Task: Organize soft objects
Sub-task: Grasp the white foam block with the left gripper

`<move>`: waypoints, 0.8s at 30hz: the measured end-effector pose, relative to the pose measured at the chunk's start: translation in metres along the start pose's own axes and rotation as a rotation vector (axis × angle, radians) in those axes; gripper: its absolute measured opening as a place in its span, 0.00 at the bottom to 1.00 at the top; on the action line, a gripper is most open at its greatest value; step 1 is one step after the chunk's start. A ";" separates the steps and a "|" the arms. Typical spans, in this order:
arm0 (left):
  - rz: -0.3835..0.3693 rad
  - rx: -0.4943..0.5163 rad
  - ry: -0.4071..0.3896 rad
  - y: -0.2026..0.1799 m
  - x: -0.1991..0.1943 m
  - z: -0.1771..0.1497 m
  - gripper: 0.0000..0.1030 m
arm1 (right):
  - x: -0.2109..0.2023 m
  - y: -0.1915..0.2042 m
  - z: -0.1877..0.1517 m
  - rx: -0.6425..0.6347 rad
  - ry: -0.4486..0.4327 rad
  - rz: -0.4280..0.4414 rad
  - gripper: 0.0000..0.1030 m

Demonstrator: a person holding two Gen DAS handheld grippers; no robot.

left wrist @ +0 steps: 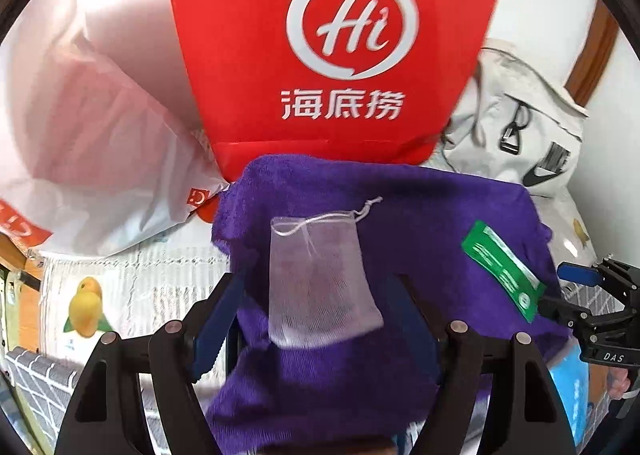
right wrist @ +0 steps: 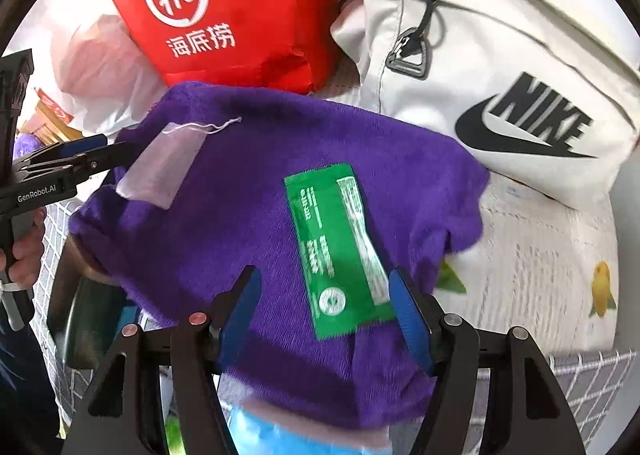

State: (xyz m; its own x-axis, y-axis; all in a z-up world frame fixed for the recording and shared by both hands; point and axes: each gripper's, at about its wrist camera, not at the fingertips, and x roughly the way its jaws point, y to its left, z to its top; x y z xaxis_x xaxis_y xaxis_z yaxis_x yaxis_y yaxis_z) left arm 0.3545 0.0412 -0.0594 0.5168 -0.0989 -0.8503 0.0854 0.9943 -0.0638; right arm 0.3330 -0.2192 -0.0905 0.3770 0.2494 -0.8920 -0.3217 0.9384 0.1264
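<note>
A purple towel (left wrist: 420, 215) (right wrist: 240, 195) lies spread over a heap on the bed. On it rest a translucent mesh drawstring pouch (left wrist: 320, 255) (right wrist: 160, 167) and a green sachet (left wrist: 504, 267) (right wrist: 336, 239). My left gripper (left wrist: 316, 279) hovers open over the pouch; the pouch's lower half lies between the blue pads, which do not press on it. My right gripper (right wrist: 324, 273) stands open over the sachet's near end, its right pad close to the sachet's edge. Each gripper also shows from the side in the other view: the right gripper (left wrist: 592, 295) and the left gripper (right wrist: 80, 159).
A red paper bag (left wrist: 340, 35) (right wrist: 224, 7) stands behind the towel. A white Nike bag (right wrist: 500, 55) sits at the right and a white plastic bag (left wrist: 100, 135) at the left. Fruit-print bedding (right wrist: 540, 255) lies underneath. Something light blue (right wrist: 280, 431) peeks from under the towel.
</note>
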 end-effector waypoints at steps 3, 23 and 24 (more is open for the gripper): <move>0.014 0.016 -0.019 -0.001 -0.020 -0.011 0.73 | -0.019 0.002 -0.012 0.016 -0.039 -0.007 0.64; -0.135 0.067 -0.053 -0.073 -0.110 -0.131 0.73 | -0.107 0.046 -0.163 0.083 -0.116 -0.037 0.64; -0.137 0.071 -0.051 -0.078 -0.110 -0.135 0.73 | -0.109 0.046 -0.172 0.085 -0.117 -0.048 0.64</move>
State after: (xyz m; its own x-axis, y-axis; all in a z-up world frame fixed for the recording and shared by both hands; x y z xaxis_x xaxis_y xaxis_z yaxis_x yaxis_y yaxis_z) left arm 0.1756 -0.0206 -0.0317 0.5387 -0.2375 -0.8083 0.2173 0.9662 -0.1390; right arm 0.1282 -0.2445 -0.0622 0.4905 0.2258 -0.8417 -0.2281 0.9654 0.1260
